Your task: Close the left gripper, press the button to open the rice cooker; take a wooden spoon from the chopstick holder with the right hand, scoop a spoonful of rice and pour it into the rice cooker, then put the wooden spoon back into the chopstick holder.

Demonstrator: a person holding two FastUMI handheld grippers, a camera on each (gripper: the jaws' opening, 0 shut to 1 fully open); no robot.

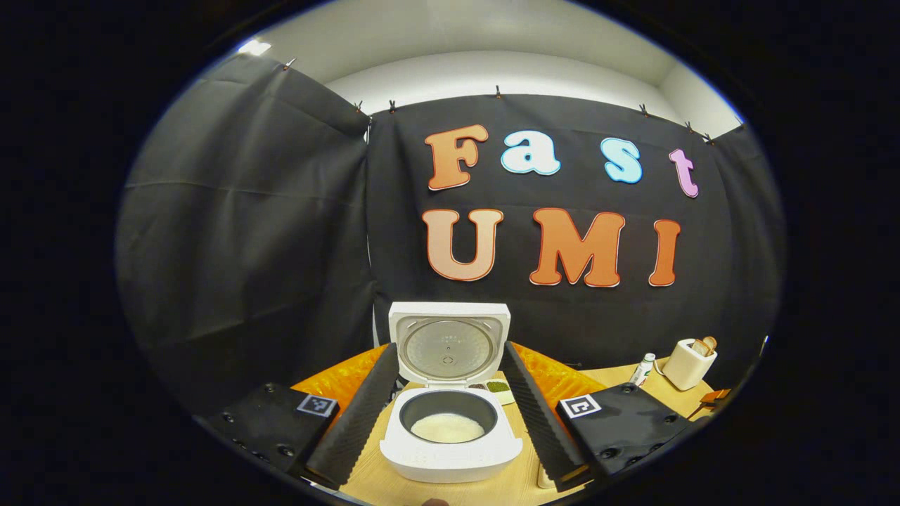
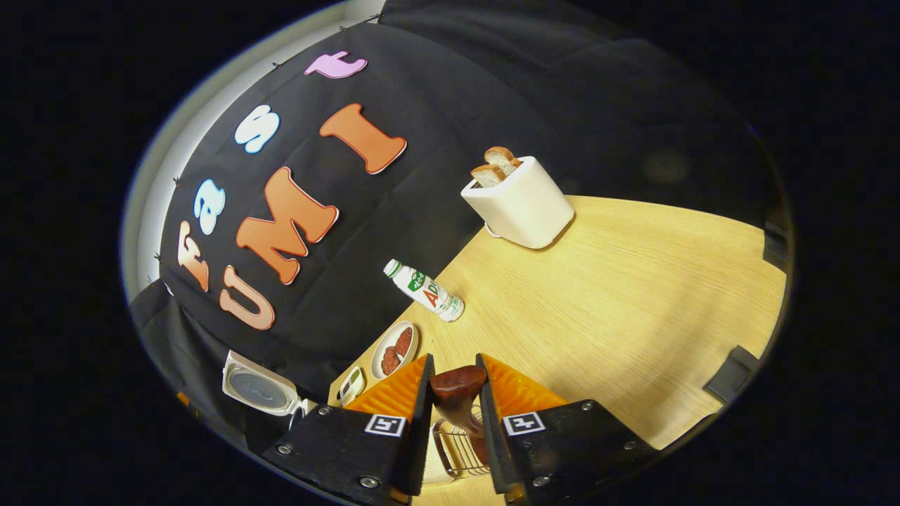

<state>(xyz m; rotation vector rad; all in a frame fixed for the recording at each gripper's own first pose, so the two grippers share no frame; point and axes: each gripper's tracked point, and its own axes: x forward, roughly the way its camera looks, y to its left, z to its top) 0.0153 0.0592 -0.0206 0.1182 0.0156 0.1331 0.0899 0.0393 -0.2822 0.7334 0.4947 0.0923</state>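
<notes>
The rice cooker (image 1: 450, 429) is standing on the wooden table (image 1: 517, 485) with its lid (image 1: 450, 344) raised upright at the back, and a layer of white rice (image 1: 448, 427) is lying in the dark inner pot. In the left gripper view, the left gripper (image 1: 450, 393) is pointing level and straight at the cooker with its jaws spread wide, one finger on each side of the cooker and neither touching it; the cooker's front edge is sitting near the bottom of the view and its button cannot be made out. In the right gripper view, the camera is rolling strongly to one side, so the table appears tilted. The right gripper (image 2: 455, 400) is closing both fingers on the dark rounded end of the wooden spoon (image 2: 457, 393); the rest of the spoon is hidden between the fingers. Just below it, the wire chopstick holder (image 2: 453, 450) is partly hidden, and whether the spoon is resting in it cannot be told. The cooker lid is showing small at the left edge of this view. Farther out, a plate with brown pieces (image 2: 394, 349), a small milk bottle (image 2: 424, 289) and a white toaster (image 2: 519, 202) holding bread slices are standing near the black cloth wall.
</notes>
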